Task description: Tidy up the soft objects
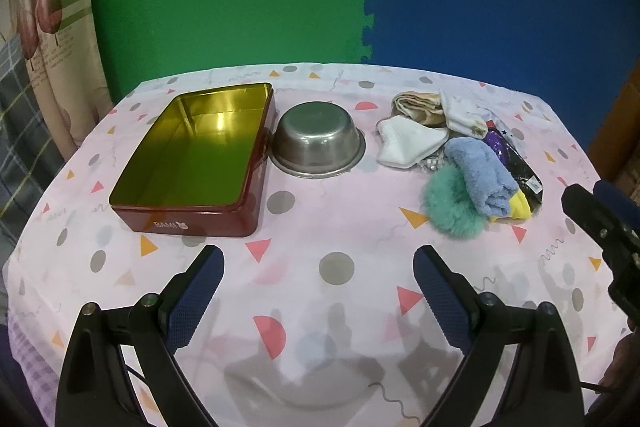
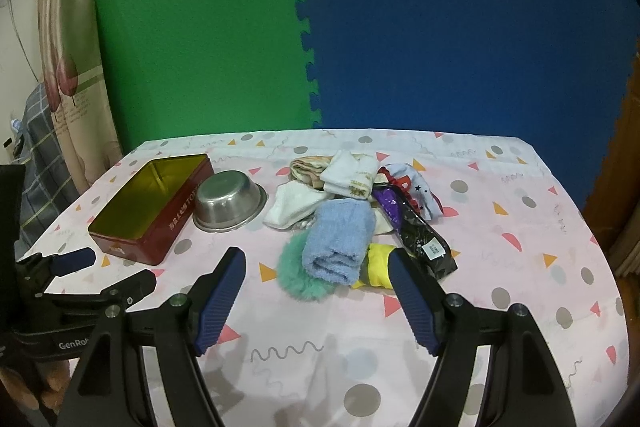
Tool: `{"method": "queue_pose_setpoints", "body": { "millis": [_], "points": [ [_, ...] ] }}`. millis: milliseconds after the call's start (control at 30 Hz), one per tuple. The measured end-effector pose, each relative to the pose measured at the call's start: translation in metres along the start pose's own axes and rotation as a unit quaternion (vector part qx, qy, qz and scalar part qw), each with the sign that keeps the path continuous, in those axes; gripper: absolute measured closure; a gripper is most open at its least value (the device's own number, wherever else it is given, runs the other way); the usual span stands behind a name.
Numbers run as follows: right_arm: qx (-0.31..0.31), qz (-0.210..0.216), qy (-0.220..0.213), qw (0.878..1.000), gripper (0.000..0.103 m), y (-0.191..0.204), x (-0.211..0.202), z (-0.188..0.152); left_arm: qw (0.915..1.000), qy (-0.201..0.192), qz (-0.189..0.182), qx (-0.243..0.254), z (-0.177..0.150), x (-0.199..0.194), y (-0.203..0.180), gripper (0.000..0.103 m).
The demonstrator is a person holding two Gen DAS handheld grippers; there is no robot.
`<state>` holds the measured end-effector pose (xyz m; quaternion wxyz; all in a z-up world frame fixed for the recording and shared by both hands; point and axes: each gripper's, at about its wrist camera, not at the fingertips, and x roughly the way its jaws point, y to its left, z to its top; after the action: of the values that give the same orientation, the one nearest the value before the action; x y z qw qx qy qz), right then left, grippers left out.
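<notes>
1. Green & blue foam mats back a worktop under a pink patterned cloth
2. Soft pile – blue towel, green pom-pom, white socks – lies on worktop's right half, beside a steel bowl & open red tin, tin empty
3. Left tool & right tool hover w/ fingers spread apart, gripping nothing

In the left wrist view, the open tin lies at centre left on the table. The steel bowl sits touching its right side. The pile of soft objects lies further right, apart from the bowl, with the rolled towel resting on the furry scrunchie at its lower edge.
</notes>
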<state>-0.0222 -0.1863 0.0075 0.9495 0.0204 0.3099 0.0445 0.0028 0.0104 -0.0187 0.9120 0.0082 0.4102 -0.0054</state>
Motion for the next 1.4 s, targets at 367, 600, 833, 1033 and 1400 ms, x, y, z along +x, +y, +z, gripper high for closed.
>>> {"method": "queue_pose_setpoints", "body": {
  "millis": [367,600,833,1033,1400],
  "points": [
    [-0.001,0.000,0.005,1.000,0.027,0.001,0.003,0.000,0.9999,0.016,-0.003,-0.005,0.000,0.005,0.001,0.009],
    [0.001,0.002,0.006,1.000,0.027,0.002,0.004,0.000,0.9998,0.018,0.001,0.000,0.000,0.007,-0.002,0.009],
    [0.001,0.002,0.006,1.000,0.027,0.002,0.004,-0.001,0.9997,0.024,-0.001,-0.004,-0.001,0.009,0.001,0.009],
    [0.002,0.002,0.006,1.000,0.027,0.001,0.004,-0.001,0.9996,0.026,-0.003,-0.003,-0.002,0.009,0.001,0.009],
    [0.005,0.000,0.006,1.000,0.027,-0.002,0.005,-0.002,0.9996,0.026,-0.001,0.005,-0.005,0.011,-0.002,0.009]
  ]
}}
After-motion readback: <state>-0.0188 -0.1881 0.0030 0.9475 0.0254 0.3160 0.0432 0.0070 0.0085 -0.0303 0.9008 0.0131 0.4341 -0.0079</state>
